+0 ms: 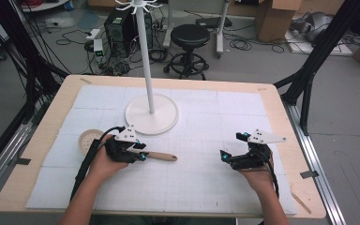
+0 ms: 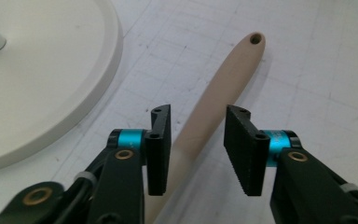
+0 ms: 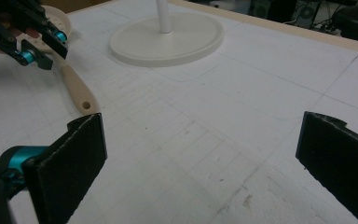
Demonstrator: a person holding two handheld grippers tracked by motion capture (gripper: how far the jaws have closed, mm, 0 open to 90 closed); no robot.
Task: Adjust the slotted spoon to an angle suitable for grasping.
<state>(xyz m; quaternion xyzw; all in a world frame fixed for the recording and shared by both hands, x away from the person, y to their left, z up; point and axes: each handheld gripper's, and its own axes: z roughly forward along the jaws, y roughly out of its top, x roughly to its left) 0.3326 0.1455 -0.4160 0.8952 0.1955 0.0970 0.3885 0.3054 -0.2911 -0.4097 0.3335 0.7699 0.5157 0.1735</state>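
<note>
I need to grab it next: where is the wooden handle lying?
In the high view, the wooden handle lies left of centre, between the left gripper's open jaws, just before the stand's base.

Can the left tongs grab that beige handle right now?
Probably yes. The left tongs already straddle the beige handle, jaws apart with gaps on both sides, nothing between. The white stand base sits off to the side.

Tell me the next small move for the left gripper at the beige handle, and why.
Probably close the left gripper on the handle. In the left gripper view the handle lies on the white mat between the open fingers, with a gap at each side, so nothing holds it yet. The right gripper waits open off to the side.
</note>
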